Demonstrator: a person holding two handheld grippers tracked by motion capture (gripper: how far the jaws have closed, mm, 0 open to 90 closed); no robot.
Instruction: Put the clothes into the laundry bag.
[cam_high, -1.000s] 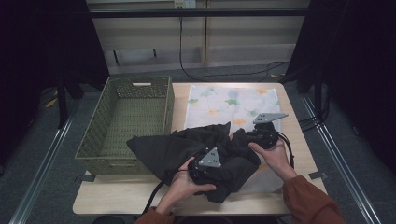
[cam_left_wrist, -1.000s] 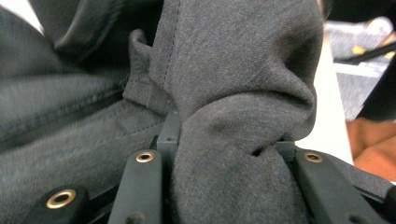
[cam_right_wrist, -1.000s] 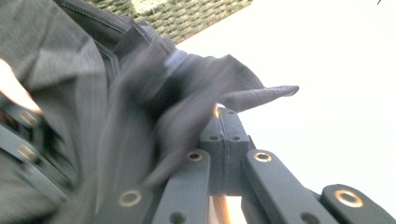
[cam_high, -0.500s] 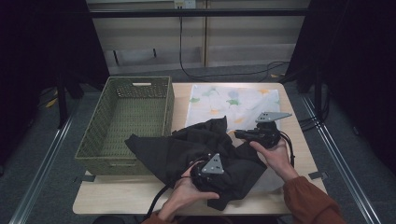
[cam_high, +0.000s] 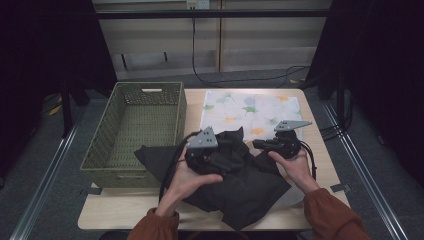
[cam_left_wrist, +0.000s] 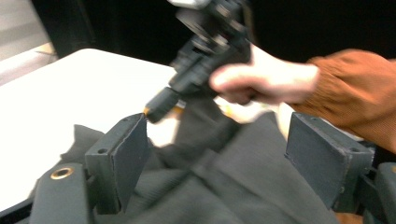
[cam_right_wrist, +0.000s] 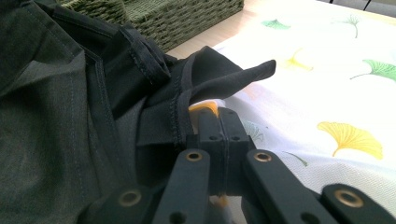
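1. Garment (cam_high: 240, 180): dark, crumpled, lying at the near middle of the table (cam_high: 310, 107). One corner is draped against the near right corner of the basket (cam_high: 132, 125); its right part is spread over the cloth (cam_high: 250, 107).

2. Left gripper (cam_left_wrist: 217, 154): raised over the garment's middle, just right of the basket. The jaws are set wide apart and have just been opening. In the left gripper view, fabric is seen below and between the pads, but nothing is pinched.

3. Right gripper (cam_right_wrist: 218, 123): held low at the garment's right edge, over the cloth. In the right gripper view, the jaws are pressed flat together with no gap. A hemmed fold of the garment is lying against their left side; whether any fabric is caught between them cannot be told.

4. Basket: green, woven, rectangular, placed on the left part of the table.

5. Cloth: white, printed with green and yellow leaves, laid flat on the far right part of the table.

6. Hands: each gripper is held by a hand in a rust-coloured sleeve (cam_high: 330, 220).
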